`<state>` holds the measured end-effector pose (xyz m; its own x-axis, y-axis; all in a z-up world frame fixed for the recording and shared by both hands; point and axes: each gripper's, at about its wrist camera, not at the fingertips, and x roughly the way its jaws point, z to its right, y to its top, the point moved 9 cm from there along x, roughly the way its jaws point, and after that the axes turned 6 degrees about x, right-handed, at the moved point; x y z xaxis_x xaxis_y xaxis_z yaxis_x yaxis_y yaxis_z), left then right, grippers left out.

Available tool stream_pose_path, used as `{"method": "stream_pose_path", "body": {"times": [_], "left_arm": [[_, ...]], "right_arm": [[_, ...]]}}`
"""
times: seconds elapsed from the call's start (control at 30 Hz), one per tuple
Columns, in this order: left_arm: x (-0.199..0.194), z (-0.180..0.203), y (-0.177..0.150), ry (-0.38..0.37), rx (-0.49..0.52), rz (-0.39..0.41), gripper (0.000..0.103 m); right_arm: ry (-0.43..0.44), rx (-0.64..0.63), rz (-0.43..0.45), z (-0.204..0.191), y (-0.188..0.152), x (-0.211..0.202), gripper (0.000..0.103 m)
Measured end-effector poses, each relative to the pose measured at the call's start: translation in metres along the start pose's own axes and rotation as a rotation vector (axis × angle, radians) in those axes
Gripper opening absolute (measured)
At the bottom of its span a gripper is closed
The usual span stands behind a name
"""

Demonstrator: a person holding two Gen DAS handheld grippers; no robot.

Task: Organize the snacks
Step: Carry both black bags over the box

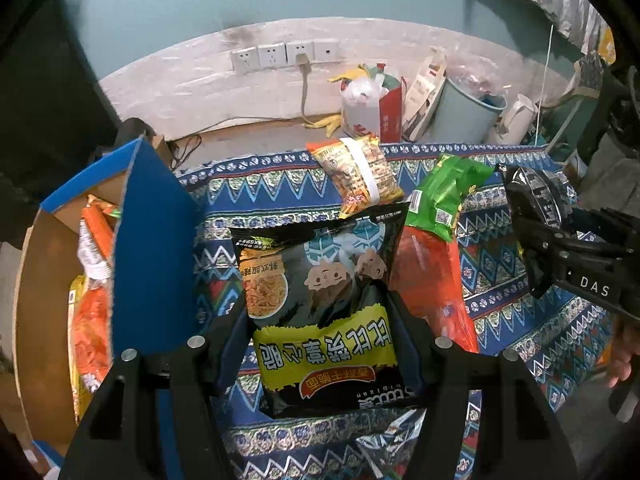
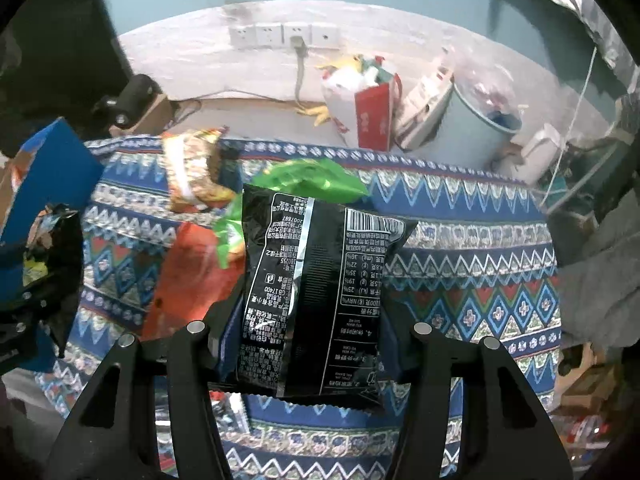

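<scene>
My left gripper [image 1: 318,308] is shut on a black and yellow snack packet [image 1: 320,280], lifted over the patterned tablecloth [image 1: 500,280]. The right gripper [image 2: 312,304] is shut on a black packet [image 2: 316,280] whose printed back and barcode face the camera. Each gripper also shows in the other view: the right gripper [image 1: 536,236] at the right edge, the left gripper [image 2: 24,300] at the left edge. On the cloth lie an orange-yellow packet [image 1: 360,172], a green packet [image 1: 444,196] and a red packet [image 1: 432,280]. A blue cardboard box [image 1: 156,248] at left holds orange packets [image 1: 94,300].
Behind the table, the floor holds a pale blue bin [image 1: 464,112], a red and white bag [image 1: 372,108] and a white kettle [image 1: 516,116]. Wall sockets [image 1: 284,54] with a plugged cable sit above. A person's hand [image 1: 624,360] grips the right gripper's handle.
</scene>
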<state>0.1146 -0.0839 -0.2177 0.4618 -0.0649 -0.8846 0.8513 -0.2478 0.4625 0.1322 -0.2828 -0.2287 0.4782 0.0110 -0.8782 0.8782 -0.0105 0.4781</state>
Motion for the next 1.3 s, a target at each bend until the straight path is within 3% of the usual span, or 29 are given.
{"method": "stream_pose_path", "body": {"times": [0.63, 1.3], "left_arm": [[-0.064, -0.033, -0.007, 0.034, -0.018, 0.118, 0.065], [-0.092, -0.105, -0.019, 0.086, -0.137, 0.176, 0.065]], "right_arm": [[0.089, -0.103, 0.112, -0.069, 0.013, -0.055, 0.055], [0.166, -0.191, 0.130, -0.152, 0.026, -0.061, 0.055]]}}
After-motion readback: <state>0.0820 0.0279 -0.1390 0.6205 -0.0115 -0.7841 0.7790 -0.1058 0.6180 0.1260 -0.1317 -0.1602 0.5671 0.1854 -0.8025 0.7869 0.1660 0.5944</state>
